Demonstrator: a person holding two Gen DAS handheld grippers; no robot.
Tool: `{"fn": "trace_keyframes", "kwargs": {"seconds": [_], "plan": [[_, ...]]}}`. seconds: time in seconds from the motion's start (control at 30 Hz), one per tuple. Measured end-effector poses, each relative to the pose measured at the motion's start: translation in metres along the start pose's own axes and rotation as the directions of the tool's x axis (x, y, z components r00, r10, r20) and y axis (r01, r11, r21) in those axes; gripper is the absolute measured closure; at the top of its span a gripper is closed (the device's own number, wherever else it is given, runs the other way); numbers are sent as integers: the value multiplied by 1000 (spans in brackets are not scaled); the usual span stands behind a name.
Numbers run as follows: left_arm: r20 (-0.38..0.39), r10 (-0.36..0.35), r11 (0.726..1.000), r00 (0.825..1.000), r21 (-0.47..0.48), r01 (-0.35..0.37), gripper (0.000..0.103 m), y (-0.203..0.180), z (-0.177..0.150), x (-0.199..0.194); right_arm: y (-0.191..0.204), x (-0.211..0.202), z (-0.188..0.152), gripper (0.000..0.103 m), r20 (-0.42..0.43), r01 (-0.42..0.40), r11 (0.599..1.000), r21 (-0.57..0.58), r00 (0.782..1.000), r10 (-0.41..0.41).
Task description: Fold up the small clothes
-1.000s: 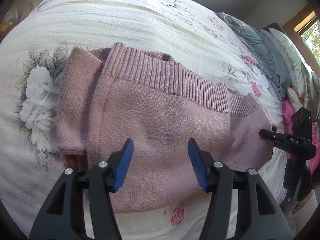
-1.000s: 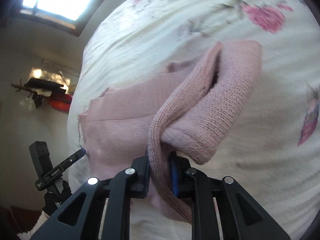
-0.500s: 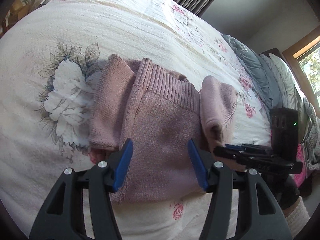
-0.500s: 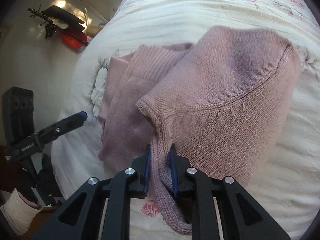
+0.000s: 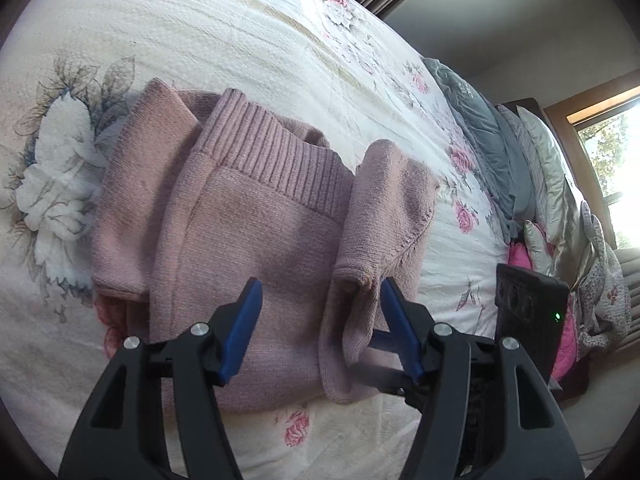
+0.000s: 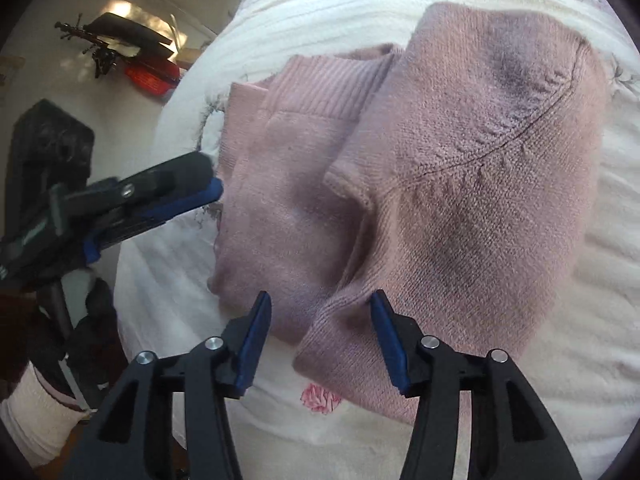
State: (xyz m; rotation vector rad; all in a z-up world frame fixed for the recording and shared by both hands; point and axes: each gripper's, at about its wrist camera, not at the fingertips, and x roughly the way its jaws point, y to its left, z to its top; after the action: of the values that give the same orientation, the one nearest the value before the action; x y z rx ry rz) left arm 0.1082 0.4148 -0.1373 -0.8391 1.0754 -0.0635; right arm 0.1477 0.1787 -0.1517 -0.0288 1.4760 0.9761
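sweater position: the pink knit sweater (image 5: 256, 240) lies partly folded on the floral bedspread (image 5: 280, 40), straight ahead of both grippers and a little below them.
long axis: in the left wrist view the folded bundle runs from left to right across the picture, with the ribbed hem (image 5: 272, 152) on the far side.
folded flap: the right part of the sweater (image 6: 480, 168) is laid over toward the middle, and its loose edge hangs near the front.
nearer gripper: the right gripper (image 6: 320, 344) is nearer to this flap; the edge of the flap lies just beside its right finger, but i cannot tell if it touches.
right gripper state: the jaws stand wide apart and there is no cloth between them.
left gripper: the left gripper (image 5: 320, 332) is spread wide also, over the front edge of the middle panel, and it carries nothing.
contact of left gripper: the flap's lower corner (image 5: 352, 320) hangs close to its right finger; contact is not clear.
step, as i judge: the side fold seems laid down, and the next grasp is probably at the near edge, to fold away along the short axis.
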Motion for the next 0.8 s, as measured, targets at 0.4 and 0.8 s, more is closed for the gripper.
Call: {"fn": "trace_keyframes", "kwargs": {"seconds": [0.4,0.8], "plan": [[-121,-15,999,993,31,18,35,-30,14,76,-74,-71,-63,46,135,56,977,205,987,-85],[-168,27,998,985,53,-18,39,-48,13,124,-111,-83,-88,46,150,45,964,262,985,-87]]}}
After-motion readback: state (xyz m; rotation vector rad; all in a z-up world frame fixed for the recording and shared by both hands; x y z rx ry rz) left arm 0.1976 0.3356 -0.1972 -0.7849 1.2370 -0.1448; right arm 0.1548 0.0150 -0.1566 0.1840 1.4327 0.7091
